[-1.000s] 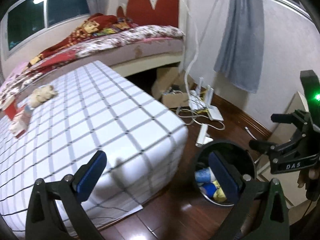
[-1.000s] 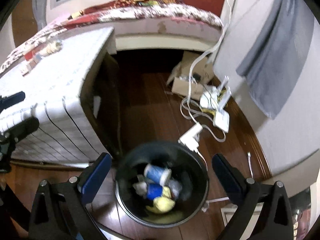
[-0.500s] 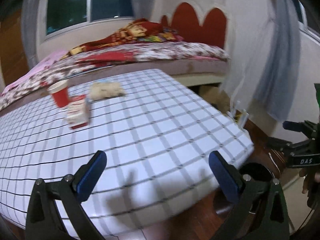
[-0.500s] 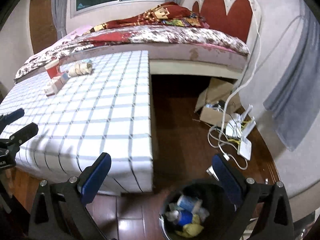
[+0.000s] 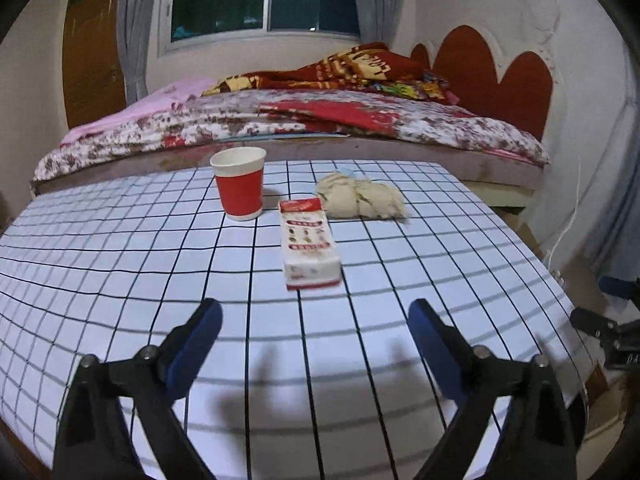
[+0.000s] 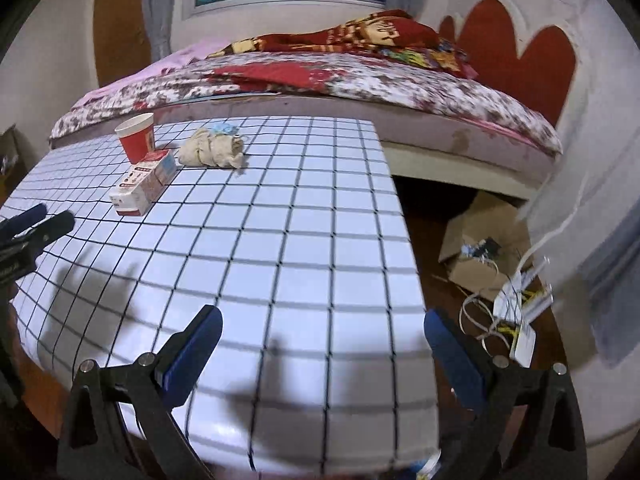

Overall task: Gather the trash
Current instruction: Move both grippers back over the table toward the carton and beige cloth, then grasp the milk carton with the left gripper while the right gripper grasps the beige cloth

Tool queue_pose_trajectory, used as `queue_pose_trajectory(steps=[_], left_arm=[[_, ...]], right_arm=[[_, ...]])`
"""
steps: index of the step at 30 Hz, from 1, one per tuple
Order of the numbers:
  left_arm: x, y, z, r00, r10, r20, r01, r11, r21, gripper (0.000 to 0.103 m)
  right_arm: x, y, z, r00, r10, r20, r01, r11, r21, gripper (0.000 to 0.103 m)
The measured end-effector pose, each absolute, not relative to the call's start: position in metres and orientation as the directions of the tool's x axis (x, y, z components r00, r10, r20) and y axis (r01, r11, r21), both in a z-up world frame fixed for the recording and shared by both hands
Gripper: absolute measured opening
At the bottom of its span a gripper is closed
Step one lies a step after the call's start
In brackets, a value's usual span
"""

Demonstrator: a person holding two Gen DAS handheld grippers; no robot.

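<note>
On the checked tablecloth stand a red paper cup, a white and red carton lying flat, and a crumpled beige wad. My left gripper hovers over the near table just short of the carton; its jaws are closing with nothing between them. In the right wrist view the cup, carton and wad lie far left. My right gripper hangs open and empty over the table's near right corner. The left gripper shows at the left edge.
A bed with a red and floral quilt runs behind the table, with a red headboard. Right of the table, on the dark wood floor, lie a cardboard box and white cables with a router.
Both views swung left and up from the black trash bin on the floor to the table top. The cup, carton and wad now sit centred before the left gripper, whose jaws narrowed slightly.
</note>
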State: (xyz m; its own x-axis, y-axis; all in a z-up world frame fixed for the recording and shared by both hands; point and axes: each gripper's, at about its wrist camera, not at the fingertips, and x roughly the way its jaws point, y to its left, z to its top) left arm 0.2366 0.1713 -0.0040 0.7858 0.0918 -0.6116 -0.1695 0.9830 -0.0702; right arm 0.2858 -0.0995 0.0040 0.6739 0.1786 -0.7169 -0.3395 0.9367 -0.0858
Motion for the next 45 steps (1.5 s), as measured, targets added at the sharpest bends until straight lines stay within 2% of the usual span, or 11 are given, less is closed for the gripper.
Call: queue_pose_trajectory(steps=[17,19,21,35,37,38,39,40,42,43,45], left_arm=[[0.350,0.195,-0.046,0.665,0.072,-0.743,-0.192,0.978,-0.078,0.079],[0.355,0.199,-0.047,0.658,0.065,-0.750,-0.201,0.975,-0.092,0.072],[0.362,0.203,-0.049,0.648,0.032,-0.761,-0.188,0.975,-0.118,0.053],[0.343,0.235,-0.047,0.663,0.051,-0.747,-0.209,0.971,-0.119,0.052],[0.344,0.240,-0.048,0.662,0.034,-0.749,-0.210,0.967,-0.142,0.052],[0.344,0.240,-0.048,0.663,0.040,-0.748,-0.210,0.968,-0.134,0.052],[0.344,0.240,-0.048,0.665,0.038,-0.746,-0.207,0.969,-0.136,0.052],[0.343,0.240,-0.047,0.668,0.038,-0.743,-0.205,0.969,-0.134,0.052],[0.340,0.240,-0.046,0.677,0.036,-0.735,-0.202,0.970,-0.138,0.051],[0.339,0.240,-0.045,0.681,0.034,-0.731,-0.200,0.970,-0.142,0.051],[0.334,0.236,-0.044,0.691,0.032,-0.722,-0.191,0.972,-0.140,0.051]], right_arm=[[0.393,-0.041,-0.003,0.612,0.275,-0.742,-0.391,0.920,0.018,0.102],[0.402,-0.033,-0.006,0.597,0.294,-0.747,-0.405,0.914,0.036,0.102],[0.410,-0.021,-0.010,0.580,0.311,-0.753,-0.427,0.903,0.044,0.102],[0.487,0.084,-0.032,0.481,0.424,-0.768,-0.637,0.770,0.026,0.096],[0.491,0.089,-0.037,0.456,0.448,-0.769,-0.648,0.760,0.059,0.083],[0.491,0.090,-0.039,0.436,0.469,-0.768,-0.653,0.752,0.089,0.068],[0.490,0.090,-0.040,0.428,0.476,-0.769,-0.653,0.751,0.102,0.060],[0.486,0.090,-0.040,0.431,0.481,-0.764,-0.652,0.751,0.104,0.058],[0.474,0.087,-0.037,0.432,0.502,-0.749,-0.662,0.740,0.115,0.033],[0.470,0.085,-0.037,0.436,0.499,-0.749,-0.660,0.743,0.111,0.026],[0.457,0.081,-0.034,0.440,0.498,-0.747,-0.656,0.747,0.112,0.024]])
